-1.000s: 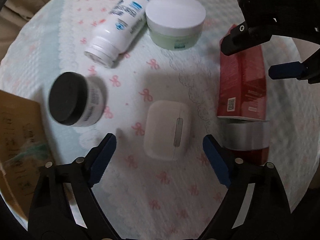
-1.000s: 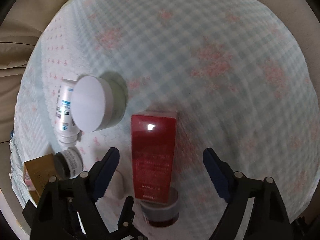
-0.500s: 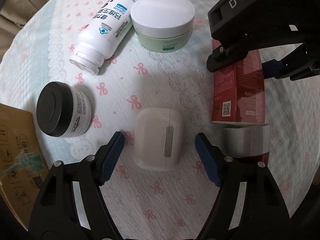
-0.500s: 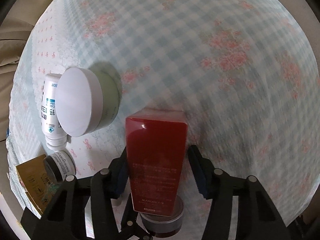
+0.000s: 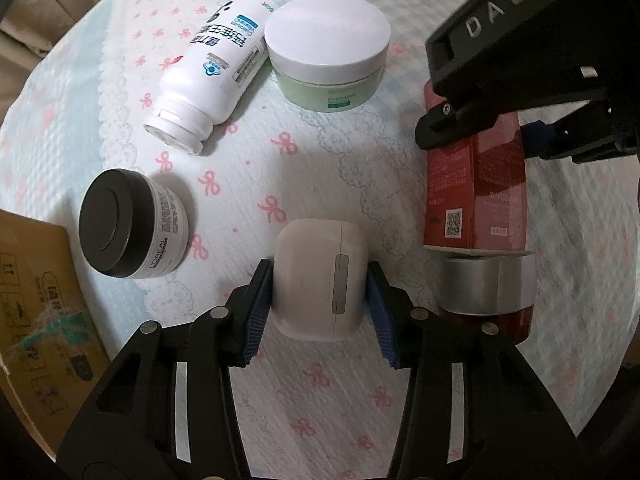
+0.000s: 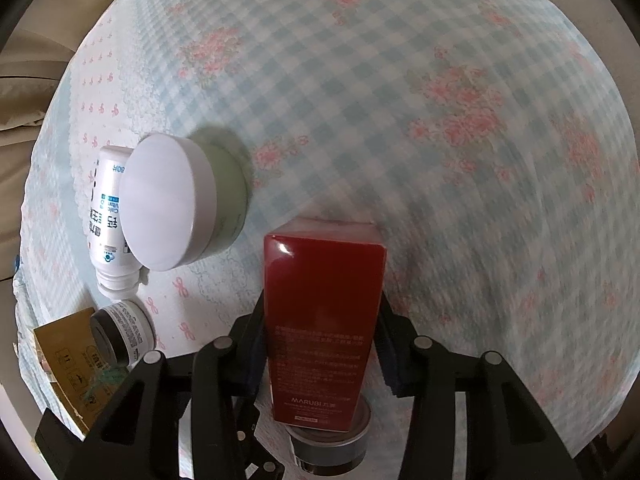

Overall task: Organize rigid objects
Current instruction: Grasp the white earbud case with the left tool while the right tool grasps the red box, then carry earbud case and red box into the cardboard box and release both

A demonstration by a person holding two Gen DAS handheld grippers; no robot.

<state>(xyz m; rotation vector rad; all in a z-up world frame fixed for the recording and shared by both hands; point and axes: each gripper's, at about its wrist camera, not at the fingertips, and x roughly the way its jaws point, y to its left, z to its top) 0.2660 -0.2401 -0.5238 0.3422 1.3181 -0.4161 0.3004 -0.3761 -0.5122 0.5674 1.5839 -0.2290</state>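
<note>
My left gripper (image 5: 318, 312) is shut on a white earbuds case (image 5: 320, 282) that lies on the patterned cloth (image 5: 320, 152). My right gripper (image 6: 322, 344) is shut on a red box (image 6: 322, 320), gripping its sides; the box also shows in the left wrist view (image 5: 476, 196), under the right gripper's body (image 5: 532, 60). A silver-lidded red jar (image 5: 488, 288) sits just below the box's near end.
A white bottle (image 5: 212, 72) lies on its side beside a green jar with a white lid (image 5: 328, 52). A black-lidded white jar (image 5: 132, 224) stands at the left, next to a cardboard box (image 5: 36, 320). Checked cloth (image 6: 440, 120) stretches beyond the red box.
Both grippers moved forward and closed: the left onto the earbuds case, the right onto the red box.
</note>
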